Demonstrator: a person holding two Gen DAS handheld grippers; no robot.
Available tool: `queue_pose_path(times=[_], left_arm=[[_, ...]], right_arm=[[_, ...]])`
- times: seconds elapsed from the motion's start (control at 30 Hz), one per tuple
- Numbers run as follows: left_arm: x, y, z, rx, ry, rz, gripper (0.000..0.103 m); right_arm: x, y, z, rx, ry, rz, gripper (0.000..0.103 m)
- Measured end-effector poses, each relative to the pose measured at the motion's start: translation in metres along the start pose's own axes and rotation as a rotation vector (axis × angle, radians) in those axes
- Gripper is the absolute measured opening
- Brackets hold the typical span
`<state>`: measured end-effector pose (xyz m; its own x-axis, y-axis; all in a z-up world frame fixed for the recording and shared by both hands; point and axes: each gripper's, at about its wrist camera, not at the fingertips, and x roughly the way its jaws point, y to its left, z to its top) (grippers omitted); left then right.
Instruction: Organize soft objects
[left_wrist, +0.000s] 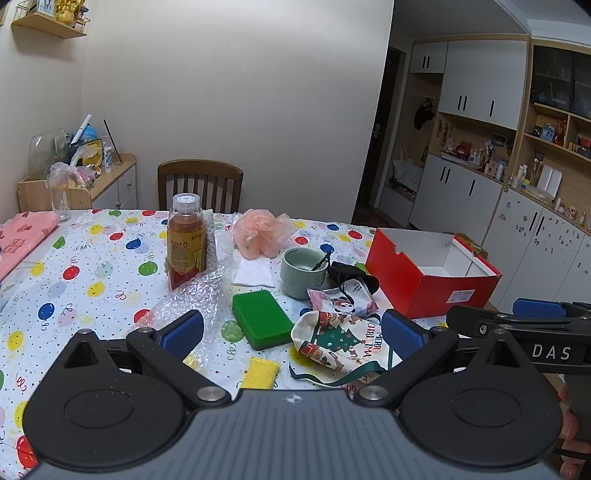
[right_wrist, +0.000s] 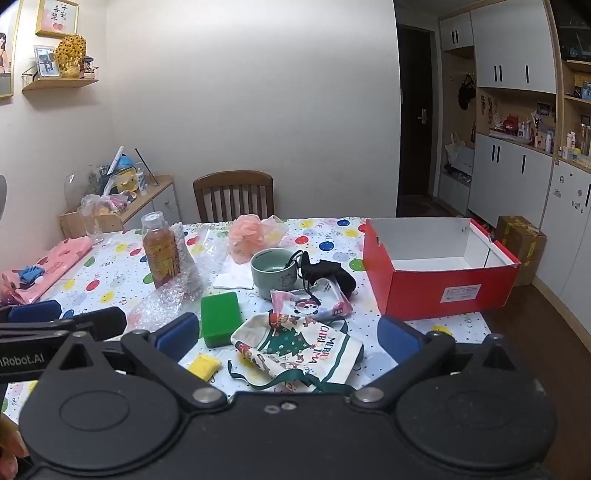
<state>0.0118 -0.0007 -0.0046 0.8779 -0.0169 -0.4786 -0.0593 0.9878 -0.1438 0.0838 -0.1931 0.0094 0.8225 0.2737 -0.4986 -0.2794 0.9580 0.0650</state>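
Two grippers hover above the near edge of the desk, both with fingers spread wide and nothing between them: the left gripper fills the bottom of its own view, the right gripper the bottom of its own. Largest on the balloon-print cloth is the red shoebox, at the right of the frame, lid off and empty, probably the bin meant for the soft things. Centre low lies the Christmas drawstring bag, flat and nearest both grippers, so it looks like the easiest first pick. Just left of it sits the green sponge, with a small yellow sponge below. Beyond the bag lie a cartoon-print pouch and a black cloth leaning against the green mug. A pink bath pouf sits behind the mug, and the drink bottle stands in bubble wrap at centre left.
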Motion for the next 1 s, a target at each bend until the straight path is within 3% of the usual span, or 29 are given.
queue_pose_path(times=[1.0], left_arm=[[-0.0034, -0.0006, 0.0003, -0.005, -0.003, 0.001, 0.103]], right_arm=[[-0.0035, -0.0011, 0.0022, -0.005, -0.007, -0.004, 0.103]])
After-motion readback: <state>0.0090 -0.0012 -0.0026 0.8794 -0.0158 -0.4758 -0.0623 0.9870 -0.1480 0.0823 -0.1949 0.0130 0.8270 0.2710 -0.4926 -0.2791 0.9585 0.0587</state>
